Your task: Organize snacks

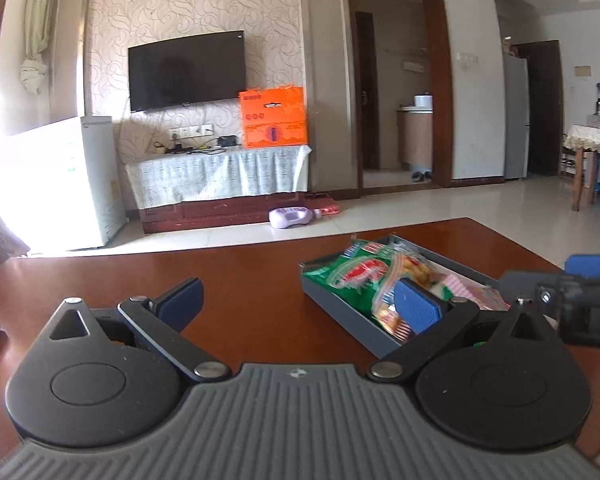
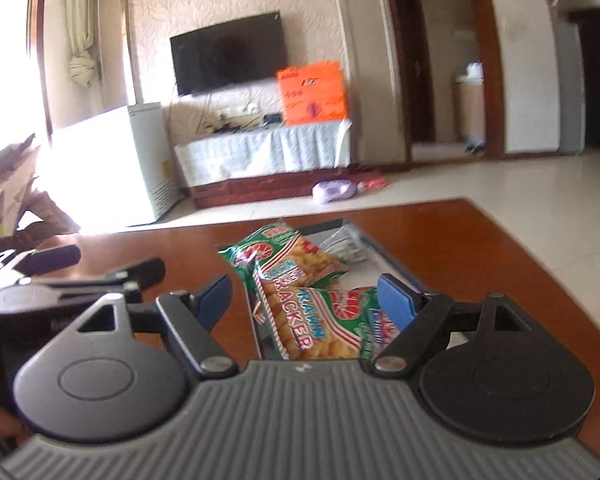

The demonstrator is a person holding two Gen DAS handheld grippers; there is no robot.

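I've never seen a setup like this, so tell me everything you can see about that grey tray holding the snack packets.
The shallow grey rectangular tray looks like plastic, with low upright walls. It sits flat on the reddish-brown wooden table, angled to the table's edge. Inside lie green-and-red prawn cracker packets, overlapping, plus a silvery packet at its far end. Neither gripper touches it.
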